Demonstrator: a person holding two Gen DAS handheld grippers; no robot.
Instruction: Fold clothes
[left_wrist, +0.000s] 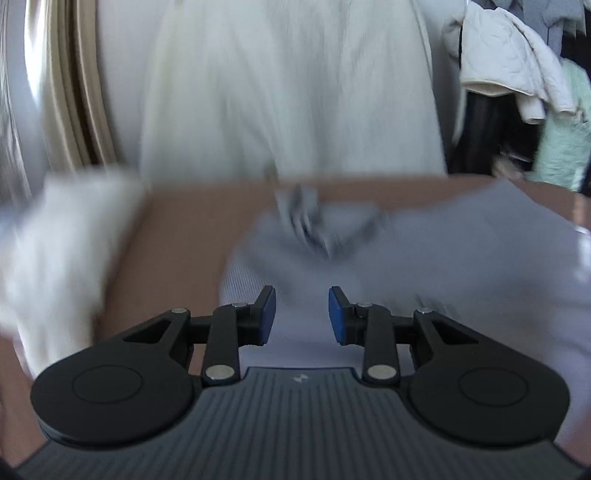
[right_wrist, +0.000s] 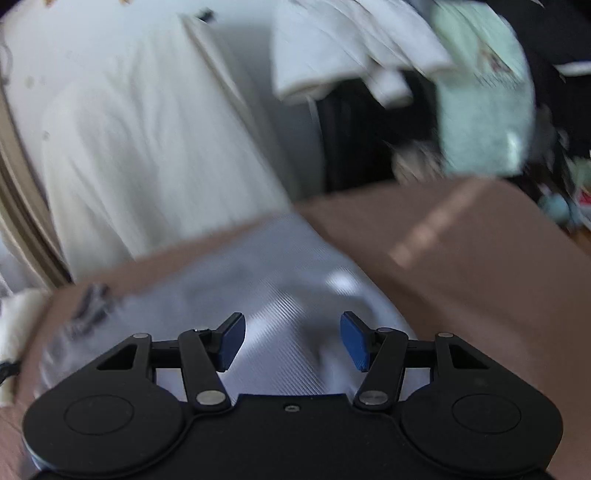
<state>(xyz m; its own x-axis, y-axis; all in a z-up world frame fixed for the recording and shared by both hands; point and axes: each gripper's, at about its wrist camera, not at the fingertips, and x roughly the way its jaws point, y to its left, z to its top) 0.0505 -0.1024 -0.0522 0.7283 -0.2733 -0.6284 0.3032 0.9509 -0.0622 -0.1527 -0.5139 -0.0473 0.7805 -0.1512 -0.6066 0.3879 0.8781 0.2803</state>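
A pale lavender-grey ribbed garment (left_wrist: 424, 251) lies spread on a brown table (left_wrist: 177, 236), with a bunched dark-grey drawstring or collar part (left_wrist: 306, 218) near its far edge. My left gripper (left_wrist: 302, 314) hovers open over the garment's near part, blue pads apart, nothing between them. In the right wrist view the same garment (right_wrist: 280, 280) runs across the brown table (right_wrist: 480, 280), and my right gripper (right_wrist: 293, 339) stands open just above it. Both views are motion-blurred.
A white fluffy cloth (left_wrist: 59, 254) sits at the table's left. A person in a white top (left_wrist: 288, 92) stands behind the far table edge. Piled white and mint-green clothes (right_wrist: 480, 85) hang over dark furniture at the back right.
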